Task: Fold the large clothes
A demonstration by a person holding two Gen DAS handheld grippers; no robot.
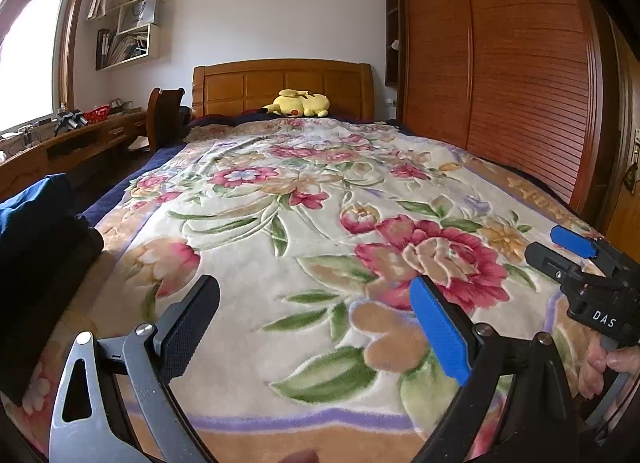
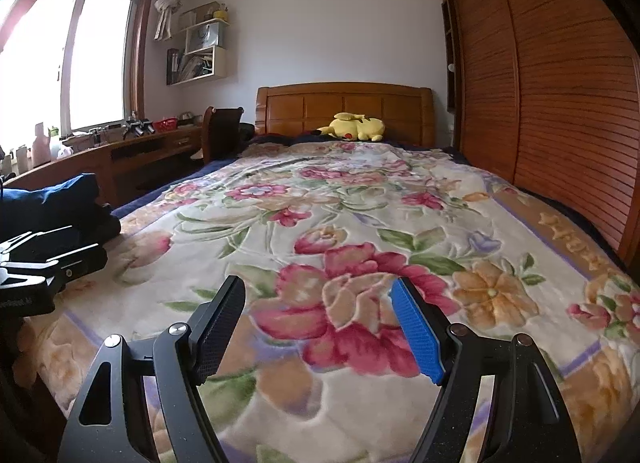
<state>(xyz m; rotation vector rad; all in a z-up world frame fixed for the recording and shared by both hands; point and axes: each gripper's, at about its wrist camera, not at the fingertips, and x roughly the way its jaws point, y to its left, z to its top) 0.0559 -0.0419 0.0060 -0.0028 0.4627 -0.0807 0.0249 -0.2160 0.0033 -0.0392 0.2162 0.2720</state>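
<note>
Two grippers hover low over the foot of the floral blanket [image 1: 320,191], both spread wide with nothing between the fingers: the left gripper [image 1: 316,327] and the right gripper [image 2: 320,327], side by side, likely poised between handlings. Dark clothes [image 1: 44,231], a blue piece on black, sit stacked at the blanket's left edge, just left of the left gripper.

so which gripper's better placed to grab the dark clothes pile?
Left, probably. The dark clothes pile sits at the bed's left edge, just beside the left gripper. The right gripper is farther over. Both have jaws open and empty.
</note>
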